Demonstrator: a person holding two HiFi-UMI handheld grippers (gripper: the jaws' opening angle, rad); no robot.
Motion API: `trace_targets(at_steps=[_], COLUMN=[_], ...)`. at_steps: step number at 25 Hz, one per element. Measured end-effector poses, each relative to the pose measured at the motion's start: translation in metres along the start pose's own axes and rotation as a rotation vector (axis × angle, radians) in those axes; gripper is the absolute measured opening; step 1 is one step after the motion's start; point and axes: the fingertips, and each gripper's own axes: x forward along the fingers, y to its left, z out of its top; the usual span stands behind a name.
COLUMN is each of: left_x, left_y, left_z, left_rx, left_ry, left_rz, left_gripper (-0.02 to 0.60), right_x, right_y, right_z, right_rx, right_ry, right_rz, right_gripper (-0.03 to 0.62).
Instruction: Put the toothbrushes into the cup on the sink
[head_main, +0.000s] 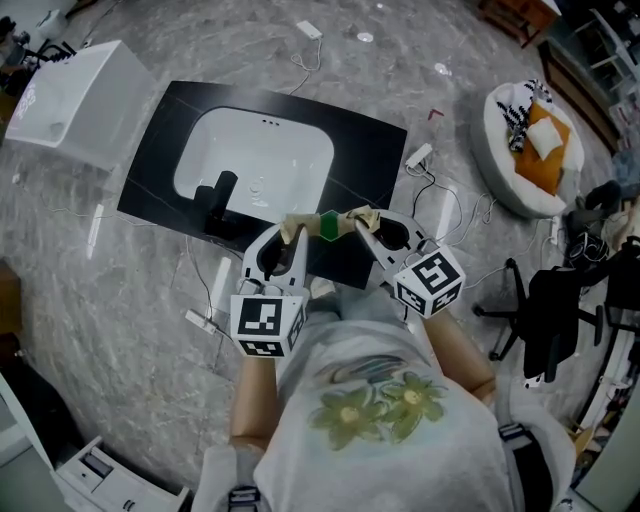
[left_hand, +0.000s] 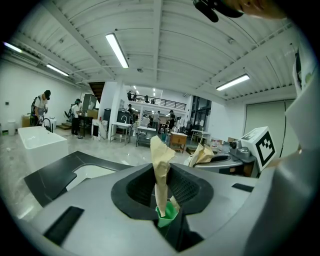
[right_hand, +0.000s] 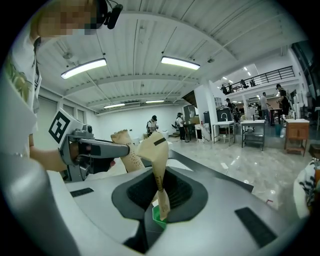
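- The left gripper's (head_main: 292, 238) jaws, slightly apart, clamp the left toothbrush (left_hand: 160, 157); the right gripper's (head_main: 366, 225), almost together, clamp the right toothbrush (right_hand: 155, 155).
- We hold both paper-wrapped long axes upright, just on our side of the sink (head_main: 270, 150).
- Only the head view shows a dark upright fixture (head_main: 222, 190) on the sink's near rim, nearer the left gripper; cup or tap, we cannot tell.

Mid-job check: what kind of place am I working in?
Probably an open workshop hall, not a bathroom: the black countertop with white inset sink lies on a polished grey floor among loose white cables, with metal workbenches behind.
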Motion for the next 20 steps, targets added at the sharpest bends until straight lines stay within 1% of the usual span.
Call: trace_targets(at_steps=[9, 20], left_x=[0.006, 0.008], left_y=[0.001, 0.006], left_z=[0.000, -0.002], left_rx=[0.004, 0.000], left_ry=[0.013, 0.017], left_rz=[-0.003, 0.007], left_gripper=[0.089, 0.089], right_x=[0.009, 0.020], right_y=[-0.004, -0.010], right_z=[-0.010, -0.026], right_rx=[0.004, 0.000], right_ry=[0.028, 0.058], right_rz=[0.012, 0.007], right_gripper=[0.055, 0.055])
